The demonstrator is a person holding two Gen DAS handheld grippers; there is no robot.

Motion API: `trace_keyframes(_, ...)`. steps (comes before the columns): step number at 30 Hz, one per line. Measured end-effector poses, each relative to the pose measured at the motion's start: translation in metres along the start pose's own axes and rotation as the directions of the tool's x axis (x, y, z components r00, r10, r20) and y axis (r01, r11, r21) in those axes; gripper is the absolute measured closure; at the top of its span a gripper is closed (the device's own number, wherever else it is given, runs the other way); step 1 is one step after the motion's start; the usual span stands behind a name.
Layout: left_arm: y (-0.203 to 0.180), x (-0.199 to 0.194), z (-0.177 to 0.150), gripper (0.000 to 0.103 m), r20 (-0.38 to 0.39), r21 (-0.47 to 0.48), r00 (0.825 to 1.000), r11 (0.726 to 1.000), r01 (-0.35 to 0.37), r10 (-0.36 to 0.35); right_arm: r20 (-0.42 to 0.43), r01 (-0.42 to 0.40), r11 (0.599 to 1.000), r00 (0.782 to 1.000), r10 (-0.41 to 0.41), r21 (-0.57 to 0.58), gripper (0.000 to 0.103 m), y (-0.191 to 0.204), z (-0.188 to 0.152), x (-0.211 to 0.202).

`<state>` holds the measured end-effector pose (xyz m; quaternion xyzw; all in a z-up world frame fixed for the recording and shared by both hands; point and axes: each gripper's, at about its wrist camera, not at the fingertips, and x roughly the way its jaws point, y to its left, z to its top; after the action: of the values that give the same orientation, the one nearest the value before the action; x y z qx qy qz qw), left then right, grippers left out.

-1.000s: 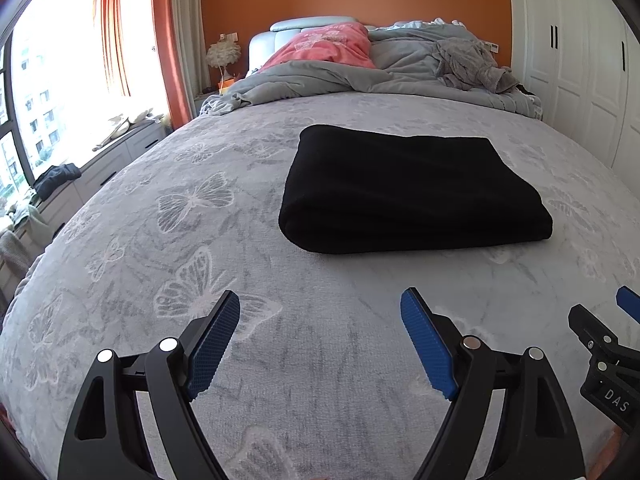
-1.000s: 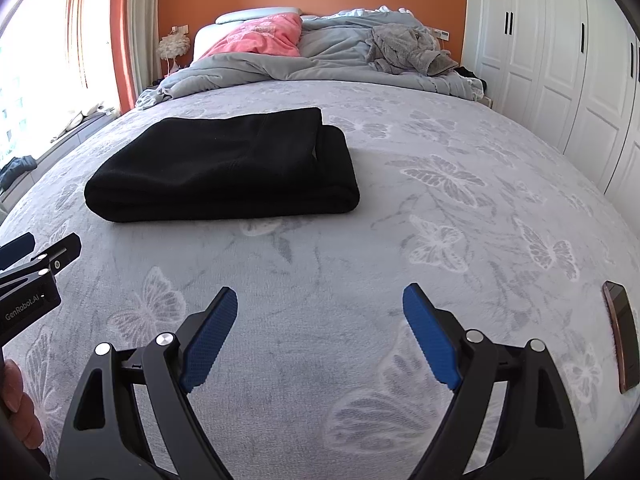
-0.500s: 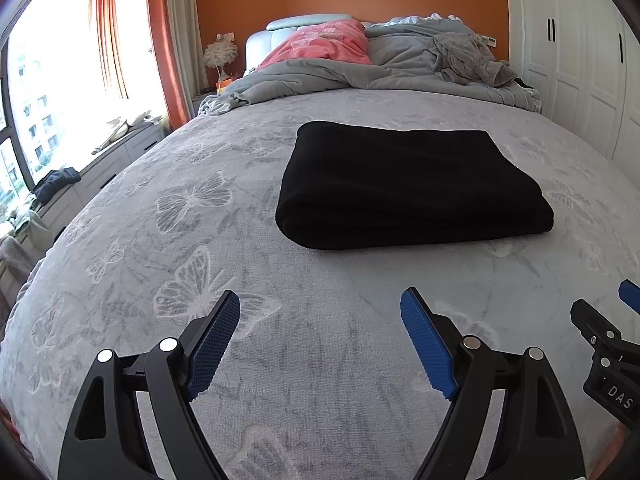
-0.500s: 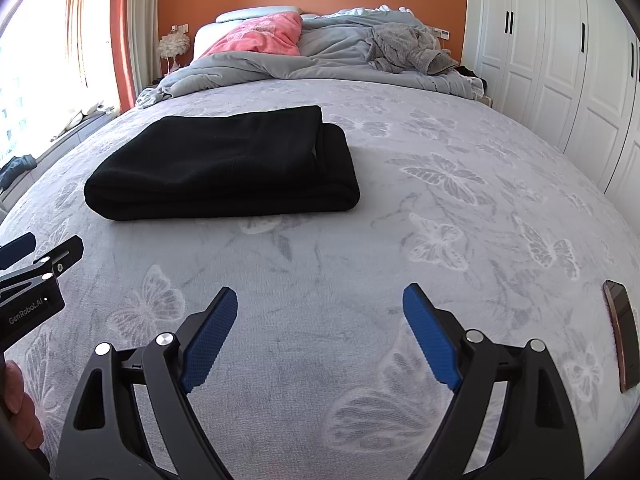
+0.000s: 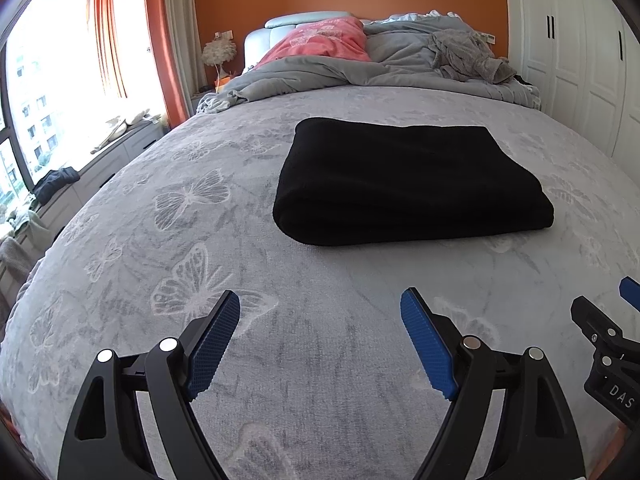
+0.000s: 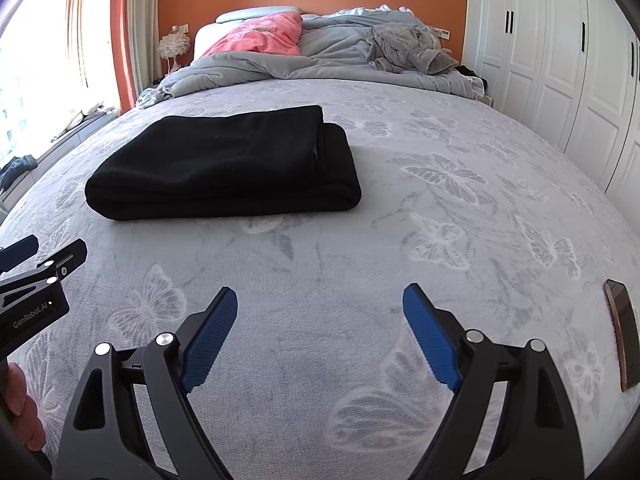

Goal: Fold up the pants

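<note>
The black pants lie folded into a thick rectangle on the grey butterfly-patterned bedspread; in the right wrist view the pants sit left of centre. My left gripper hovers over bare bedspread short of the pants, open, nothing between its blue pads. My right gripper is likewise open and empty, short of the pants and to their right. Each gripper shows at the edge of the other's view: the right one, the left one.
A crumpled grey duvet, a pink pillow and a grey garment lie at the headboard. A phone rests on the bedspread at right. White wardrobes stand right, a window bench left.
The left wrist view has tilted very slightly, so the pants sit a touch lower left in it. Both grippers stay open and nothing on the bed has moved.
</note>
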<state>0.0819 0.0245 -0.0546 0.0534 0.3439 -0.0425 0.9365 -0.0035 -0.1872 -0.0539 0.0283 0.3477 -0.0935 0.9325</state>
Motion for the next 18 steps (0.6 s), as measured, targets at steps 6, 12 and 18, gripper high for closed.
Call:
trace_keyframes(6, 0.001, -0.003, -0.004, 0.023, 0.028, -0.013, 1.000, 1.000, -0.011, 0.011, -0.002, -0.003, 1.000, 1.000, 0.003, -0.001, 0.020, 0.000, 0.000, 0.000)
trace_keyframes(12, 0.007, 0.000, -0.008, 0.023, 0.023, -0.039, 1.000, 0.999, -0.014, 0.015, -0.002, -0.010, 1.000, 1.000, 0.010, -0.004, 0.020, 0.000, -0.001, 0.000)
trace_keyframes(18, 0.005, 0.007, -0.010, 0.023, -0.021, -0.025, 1.000, 1.000, 0.012, -0.012, 0.000, -0.009, 1.000, 1.000, 0.009, -0.005, 0.018, -0.001, -0.002, 0.001)
